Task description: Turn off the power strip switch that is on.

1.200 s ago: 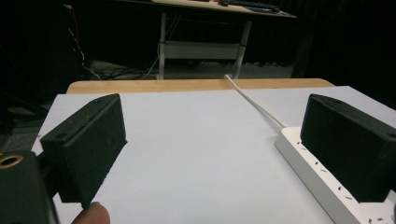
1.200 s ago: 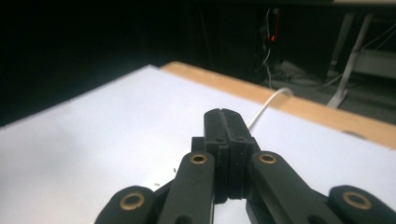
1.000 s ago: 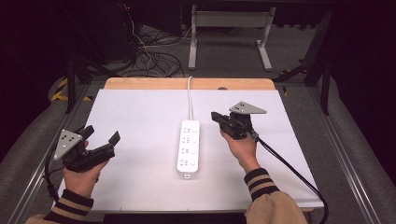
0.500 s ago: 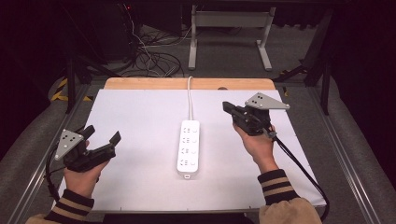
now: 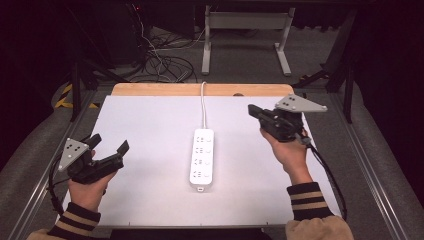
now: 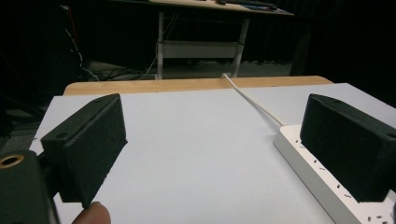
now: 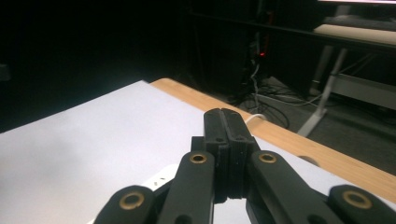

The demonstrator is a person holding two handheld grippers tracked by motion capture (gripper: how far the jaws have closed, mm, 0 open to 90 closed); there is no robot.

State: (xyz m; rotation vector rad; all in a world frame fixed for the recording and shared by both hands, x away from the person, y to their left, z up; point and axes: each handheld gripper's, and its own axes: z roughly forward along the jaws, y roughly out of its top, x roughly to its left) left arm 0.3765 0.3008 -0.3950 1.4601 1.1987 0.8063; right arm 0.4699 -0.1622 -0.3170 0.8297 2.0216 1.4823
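Observation:
A white power strip (image 5: 202, 157) lies lengthwise in the middle of the white tabletop (image 5: 150, 120), and its cable (image 5: 202, 102) runs off the far edge. My left gripper (image 5: 109, 144) rests at the near left, open and empty, pointing toward the strip. Between its wide jaws (image 6: 215, 140) lies bare table, with the strip (image 6: 308, 168) behind the right-hand one. My right gripper (image 5: 252, 110) hovers to the right of the strip's far end, raised off the table, shut on nothing. Its jaws (image 7: 227, 114) press flat together, with a corner of the strip (image 7: 159, 179) below.
A wooden strip (image 5: 165, 90) borders the table's far edge. Beyond it are a tangle of cables on the floor (image 5: 160, 65) and a metal desk frame (image 5: 245, 30). Metal rails (image 5: 370, 170) run along both sides of the table.
The right hand has lifted its shut gripper and carried it to the right, away from the power strip. The left hand and the strip have stayed put.

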